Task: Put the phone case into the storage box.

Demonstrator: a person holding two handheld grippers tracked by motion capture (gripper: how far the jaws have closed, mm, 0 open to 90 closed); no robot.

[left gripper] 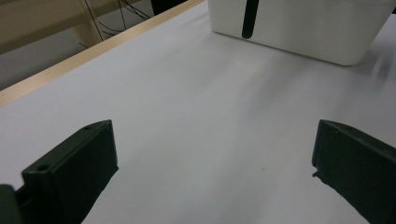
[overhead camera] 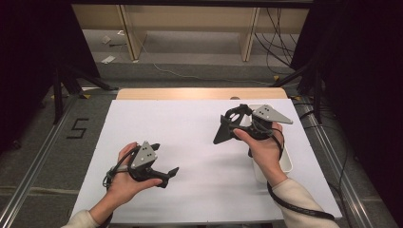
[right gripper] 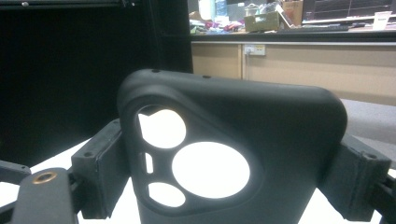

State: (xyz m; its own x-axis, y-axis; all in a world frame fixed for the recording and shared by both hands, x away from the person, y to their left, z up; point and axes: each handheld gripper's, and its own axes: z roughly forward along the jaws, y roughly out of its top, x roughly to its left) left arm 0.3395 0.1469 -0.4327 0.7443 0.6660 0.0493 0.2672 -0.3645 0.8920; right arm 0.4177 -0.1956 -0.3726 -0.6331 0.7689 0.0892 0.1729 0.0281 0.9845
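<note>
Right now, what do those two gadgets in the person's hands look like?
Each is a black handheld gripper, left gripper and right gripper, topped by a grey three-cornered plate with small dark dots. Both have blocky black jaws with screw holes. A black cable trails from each. The sleeves are cream-coloured.

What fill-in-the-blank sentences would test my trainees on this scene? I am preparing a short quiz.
1. The right gripper has its jaws shut on a black phone ____.
2. The left gripper has its jaws ____, with nothing between them.
3. The container at the table's right edge is ____ in colour.
4. The table is covered by a ____ sheet.

Missing words: case; open; white; white
</note>
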